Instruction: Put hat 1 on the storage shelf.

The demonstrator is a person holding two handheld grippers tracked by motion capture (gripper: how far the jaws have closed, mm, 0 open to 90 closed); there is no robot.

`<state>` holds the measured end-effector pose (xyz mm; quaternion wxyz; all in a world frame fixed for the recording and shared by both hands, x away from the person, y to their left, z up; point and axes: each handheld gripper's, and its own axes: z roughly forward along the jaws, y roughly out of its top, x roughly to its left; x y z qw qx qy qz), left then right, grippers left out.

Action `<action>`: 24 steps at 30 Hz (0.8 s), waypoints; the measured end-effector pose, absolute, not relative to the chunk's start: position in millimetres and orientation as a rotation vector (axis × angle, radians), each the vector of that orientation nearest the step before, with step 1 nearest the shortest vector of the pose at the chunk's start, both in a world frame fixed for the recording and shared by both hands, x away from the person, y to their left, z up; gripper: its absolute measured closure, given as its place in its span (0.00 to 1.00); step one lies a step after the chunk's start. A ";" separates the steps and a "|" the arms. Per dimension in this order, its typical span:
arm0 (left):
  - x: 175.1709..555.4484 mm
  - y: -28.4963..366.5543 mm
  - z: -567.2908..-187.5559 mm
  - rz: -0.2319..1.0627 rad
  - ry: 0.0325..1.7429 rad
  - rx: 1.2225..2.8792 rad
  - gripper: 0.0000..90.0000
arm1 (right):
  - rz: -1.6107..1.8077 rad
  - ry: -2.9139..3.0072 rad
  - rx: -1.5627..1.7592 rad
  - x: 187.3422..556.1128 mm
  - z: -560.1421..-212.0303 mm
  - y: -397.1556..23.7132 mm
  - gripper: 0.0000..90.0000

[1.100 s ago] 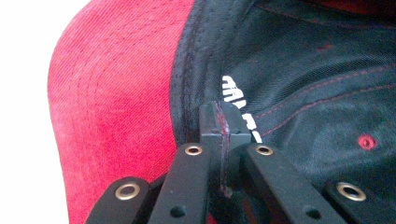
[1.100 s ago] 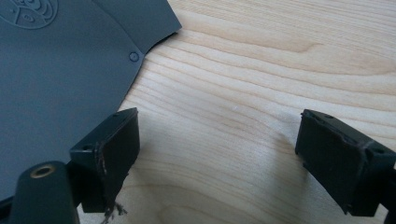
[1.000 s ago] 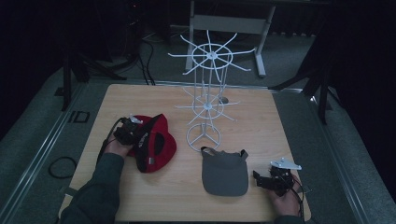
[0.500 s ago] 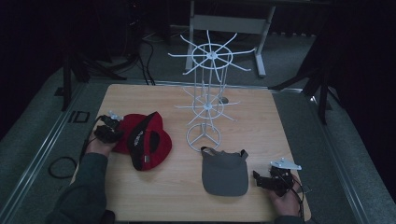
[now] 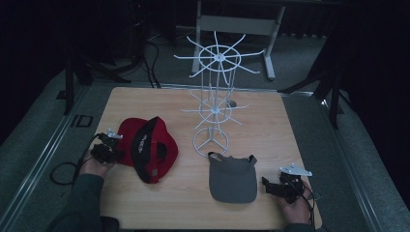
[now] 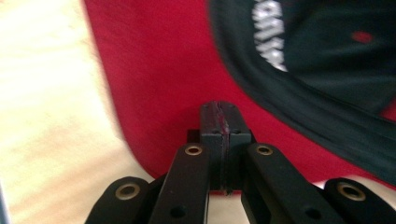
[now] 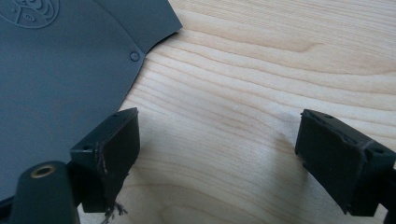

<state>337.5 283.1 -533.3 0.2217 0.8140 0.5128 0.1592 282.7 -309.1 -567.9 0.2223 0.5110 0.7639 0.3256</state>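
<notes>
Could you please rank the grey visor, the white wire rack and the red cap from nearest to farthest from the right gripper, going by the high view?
From the right gripper:
1. The grey visor, just to its left on the table's near side.
2. The white wire rack, behind the visor, near the table's middle.
3. The red cap, across on the left side, at the left gripper.

Desk (image 5: 270,130): pale wood, smooth matt finish, visible grain beneath the right gripper's jaws. Red cap (image 5: 147,147): matt woven cloth with a black panel, directly ahead of the left gripper's jaws. Grey visor (image 5: 232,179): smooth matt fabric, beside one right jaw. Rack (image 5: 212,104): white-coated wire, slightly glossy. Jaws: matt black plastic.
</notes>
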 end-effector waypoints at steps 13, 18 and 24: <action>304.3 235.2 -537.9 0.315 1.288 2.299 1.00 | 0.899 2.110 1.413 282.5 -567.9 -308.9 0.15; 293.2 206.2 -538.1 0.238 1.203 2.323 1.00 | 0.899 2.110 1.412 282.4 -567.9 -308.8 0.15; 285.9 179.1 -536.6 0.184 1.082 2.383 1.00 | 0.899 2.110 1.413 282.4 -567.9 -308.8 0.15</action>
